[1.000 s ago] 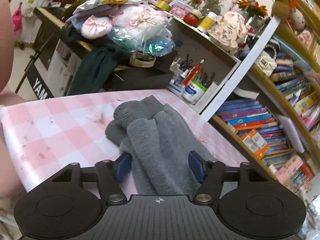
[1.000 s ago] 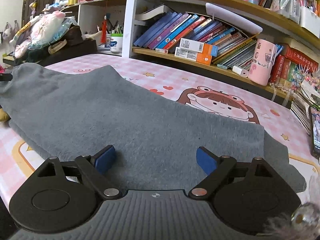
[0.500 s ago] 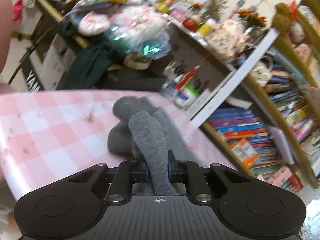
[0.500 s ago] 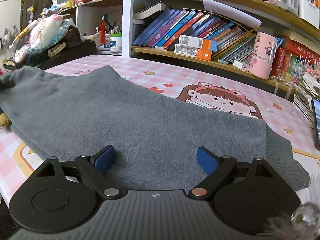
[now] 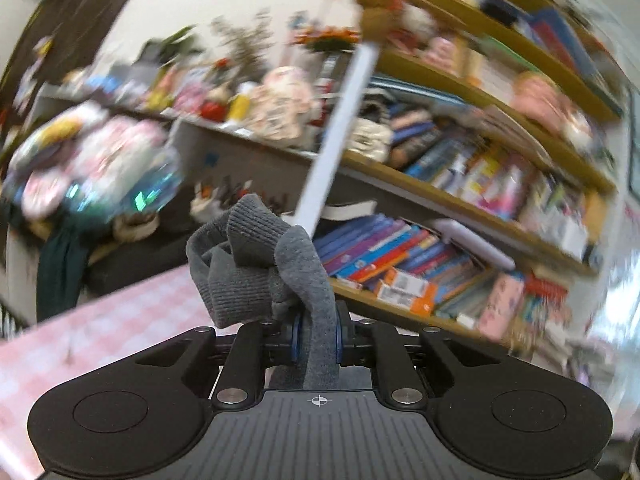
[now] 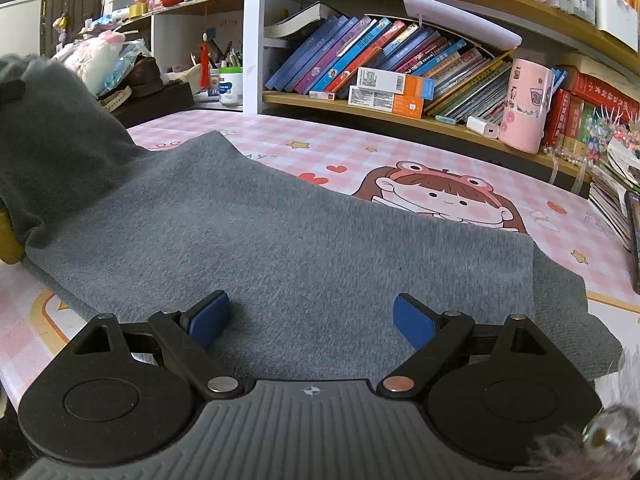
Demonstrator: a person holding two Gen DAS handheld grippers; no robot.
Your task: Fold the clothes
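- The worktop [image 6: 400,152], under a pink checked cloth with a cartoon girl printed on it, carries the job; it is broad enough for the garment to lie spread while one end is worked.
- The grey garment [image 6: 280,248] lies mostly flat across the near half of the worktop, with a lower layer showing past its right edge — so it looks part-folded already, by my reading. Its left end rises off the surface into a lifted hump at the frame's left edge.
- That raised end is the bunched, ribbed part [image 5: 248,264] seen in the left wrist view, held up off the pink cloth, probably so it can be carried over the flat body for the next fold.
- The left gripper [image 5: 316,338] is clamped tight on a thick fold of this grey knit, pads pressed into both sides — a firm hold suits a soft, heavy fabric that would slip.
- The right gripper [image 6: 312,320] sits low over the flat part with its blue pads spread wide and nothing between them; whether they touch the cloth I cannot tell. It seems placed to steady or pinch the near edge.
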